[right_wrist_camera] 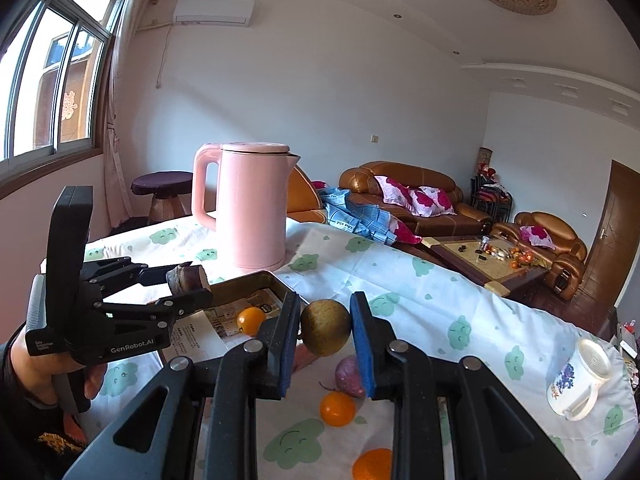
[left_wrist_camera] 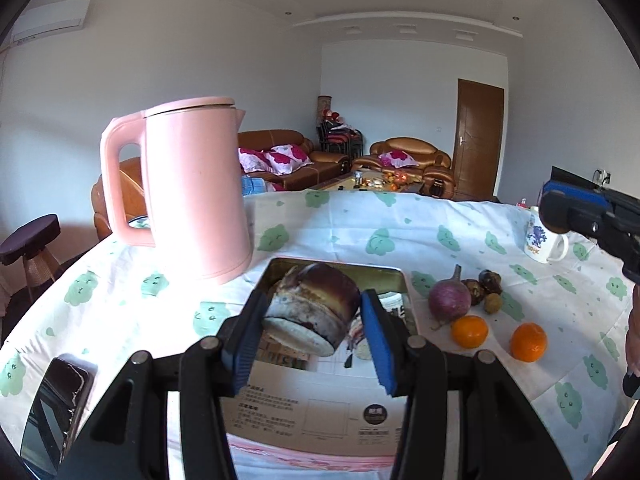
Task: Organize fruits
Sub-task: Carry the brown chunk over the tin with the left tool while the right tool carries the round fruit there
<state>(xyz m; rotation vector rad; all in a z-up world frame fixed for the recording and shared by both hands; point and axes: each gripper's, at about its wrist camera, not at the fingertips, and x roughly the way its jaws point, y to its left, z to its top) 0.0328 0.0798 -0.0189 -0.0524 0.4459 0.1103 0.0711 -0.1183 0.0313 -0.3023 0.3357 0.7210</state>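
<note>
I am holding the left gripper [left_wrist_camera: 314,330] above the open rectangular metal tin [left_wrist_camera: 394,276], which I am using as the reference for every position below. Its blue pads are clamped on a short brown cylindrical piece of sugarcane-like stalk [left_wrist_camera: 316,308], one pad on each side, with the pale cut end facing the camera. The piece is hanging over the near half of the tin, clear of its floor. In the right wrist view the same left gripper [right_wrist_camera: 188,284] is reaching in over the tin's left rim [right_wrist_camera: 248,278], with my hand [right_wrist_camera: 48,364] wrapped around its grip.

I am holding the right gripper [right_wrist_camera: 326,330] just right of the tin's near corner. Its jaws are pinched on a small round brown longan-like fruit [right_wrist_camera: 326,327], both pads pressing on it. The fruit is sitting midway between the fingertips, raised above the tablecloth.

One small orange fruit [right_wrist_camera: 251,320] is lying inside the tin on its printed paper lining. To the right of the tin, on the white cloth with green cloud prints [left_wrist_camera: 360,220], I am seeing a purple round bulb with a stem [left_wrist_camera: 450,300], two orange mandarins [left_wrist_camera: 470,331], dark brown knobbly pieces [left_wrist_camera: 490,282] and a small yellowish fruit [left_wrist_camera: 493,303]. A tall pink electric kettle [left_wrist_camera: 192,188] is standing just behind the tin's left corner. A white printed mug [left_wrist_camera: 544,240] is standing well to the right of the tin.
</note>
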